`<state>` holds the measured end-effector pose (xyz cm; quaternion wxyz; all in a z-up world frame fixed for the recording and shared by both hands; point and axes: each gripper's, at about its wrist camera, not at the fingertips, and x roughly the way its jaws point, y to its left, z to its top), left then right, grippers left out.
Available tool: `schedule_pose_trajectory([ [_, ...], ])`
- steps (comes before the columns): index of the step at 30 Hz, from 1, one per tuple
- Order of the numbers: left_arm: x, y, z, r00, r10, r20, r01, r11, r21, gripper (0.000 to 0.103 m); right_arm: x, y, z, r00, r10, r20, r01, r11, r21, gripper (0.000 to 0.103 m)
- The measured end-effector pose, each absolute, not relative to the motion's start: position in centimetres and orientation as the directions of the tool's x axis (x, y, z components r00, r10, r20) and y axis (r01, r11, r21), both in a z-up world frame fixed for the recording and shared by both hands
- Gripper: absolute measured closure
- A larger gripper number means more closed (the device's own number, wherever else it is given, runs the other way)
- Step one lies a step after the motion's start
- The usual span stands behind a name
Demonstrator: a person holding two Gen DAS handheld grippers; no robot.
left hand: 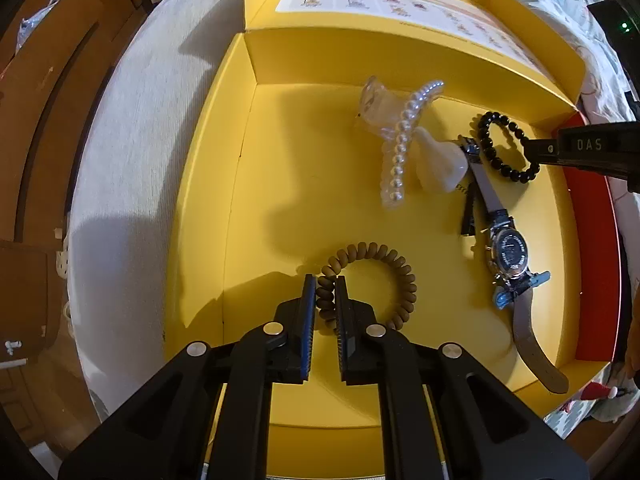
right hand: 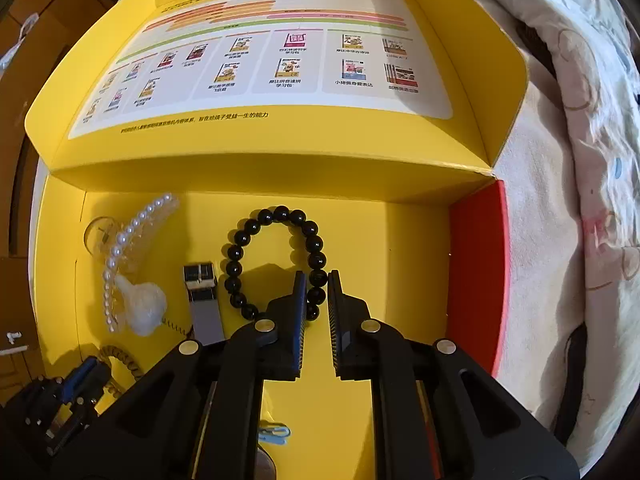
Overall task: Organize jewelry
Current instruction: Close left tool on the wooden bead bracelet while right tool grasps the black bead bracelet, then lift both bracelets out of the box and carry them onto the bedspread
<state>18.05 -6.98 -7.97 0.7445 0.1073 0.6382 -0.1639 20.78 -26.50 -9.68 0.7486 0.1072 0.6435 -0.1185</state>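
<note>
An open yellow box [left hand: 280, 152] holds the jewelry. My left gripper [left hand: 325, 284] is shut on a brown coil hair tie [left hand: 396, 276] lying on the box floor. My right gripper [right hand: 317, 280] is shut on a black bead bracelet [right hand: 256, 224], also on the floor; the bracelet shows in the left wrist view [left hand: 500, 120] too. A pearl hair clip [left hand: 404, 132] and a translucent white clip [left hand: 440, 164] lie at the back. A wristwatch [left hand: 510, 252] with a grey strap lies at the right.
The box's raised lid [right hand: 280, 60] with a printed sheet stands behind. A red box wall [right hand: 476, 264] is at the right. The box sits on bedding [right hand: 568, 160]; a white cloth [left hand: 132, 160] and wooden furniture [left hand: 36, 92] are to the left.
</note>
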Motion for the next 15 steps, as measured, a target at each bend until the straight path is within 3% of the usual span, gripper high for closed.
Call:
schedule_pose_trajectory([
  [15, 17.2, -6.2, -3.9, 0.187, -0.170, -0.968, 0.384, 0.919, -0.087, 0.093, 18.7, -25.8, -3.7, 0.242, -0.052, -0.969, 0.303, 0.953, 0.024, 0.094],
])
